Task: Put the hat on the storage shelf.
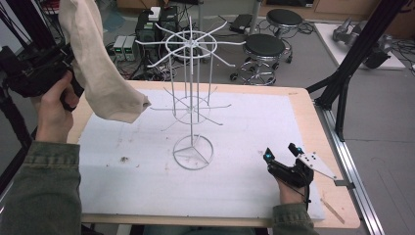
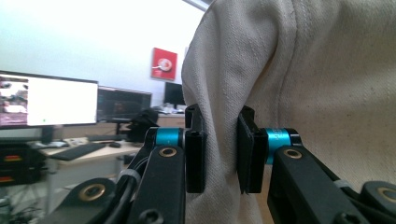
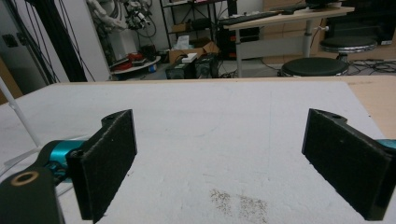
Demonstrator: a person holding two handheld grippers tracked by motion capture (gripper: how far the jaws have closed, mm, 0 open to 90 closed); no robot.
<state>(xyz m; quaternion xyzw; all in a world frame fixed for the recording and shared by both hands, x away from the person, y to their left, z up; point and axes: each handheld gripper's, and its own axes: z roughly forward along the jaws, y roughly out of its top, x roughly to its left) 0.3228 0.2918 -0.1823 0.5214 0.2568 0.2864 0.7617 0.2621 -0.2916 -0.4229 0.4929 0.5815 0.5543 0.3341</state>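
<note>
A cream cloth [image 1: 100,63] hangs from high at the left down to just above the white table cover [image 1: 244,147]. My left gripper [image 2: 220,149] is raised at the table's left edge and is shut on a fold of this cloth [image 2: 289,84], which bulges above and to the right of the jaws. A white wire rack [image 1: 192,98] with spoke arms stands upright in the middle of the table, right of the cloth's lower end. My right gripper [image 1: 281,152] rests low near the front right of the cover, jaws wide open with nothing between its pads [image 3: 109,163].
Two round stools [image 1: 264,49] stand beyond the far edge, with boxes and cables on the floor. A black frame leg [image 1: 350,73] slants down at the right of the table. Small dark specks [image 3: 238,200] lie on the cover before the right gripper. Desks with monitors [image 2: 46,100] stand left.
</note>
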